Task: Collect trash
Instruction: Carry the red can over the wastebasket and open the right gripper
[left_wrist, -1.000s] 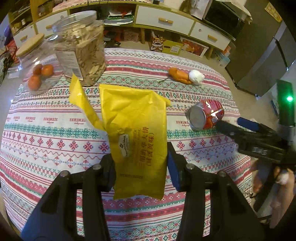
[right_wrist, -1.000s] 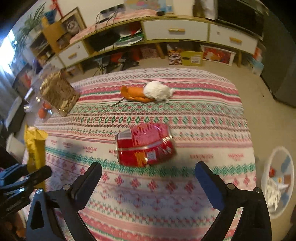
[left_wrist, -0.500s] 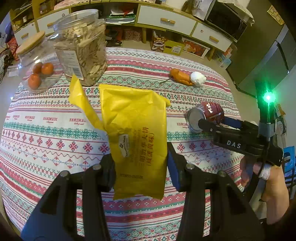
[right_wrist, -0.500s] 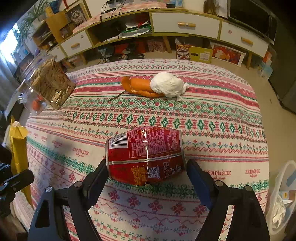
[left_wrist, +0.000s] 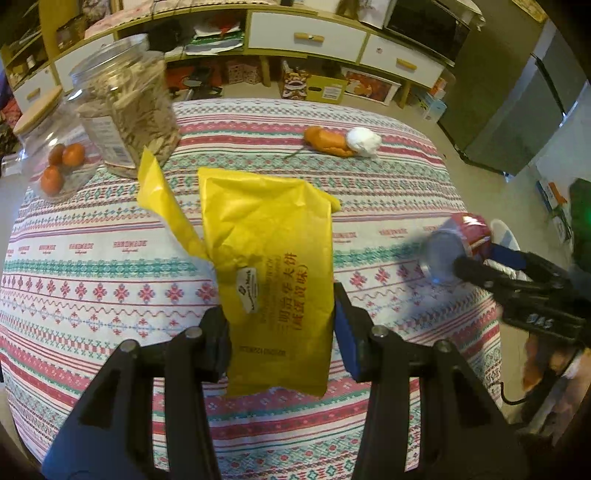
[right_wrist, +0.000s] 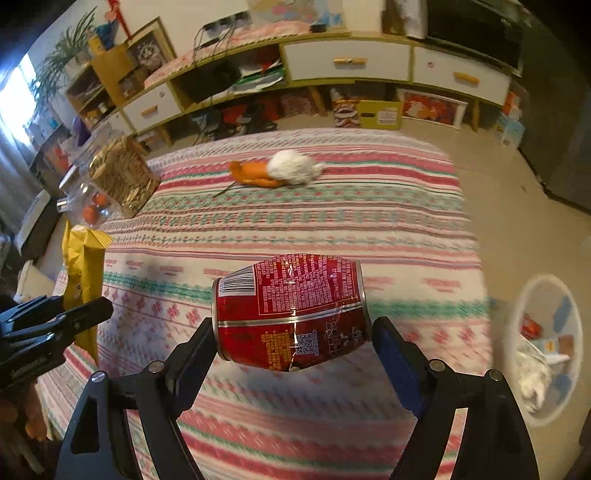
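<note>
Holding a yellow snack bag (left_wrist: 273, 266) upright between its jaws, the left gripper (left_wrist: 280, 332) hangs above the patterned tablecloth (left_wrist: 388, 206). The right gripper (right_wrist: 291, 350) has its jaws clamped on the two ends of a dented red can (right_wrist: 290, 312), which appears lifted clear of the cloth. Both pieces look collected, so the carrying step seems in hand. Next, the can probably needs swinging over the white bin (right_wrist: 546, 350) on the floor to the right, then release.
</note>
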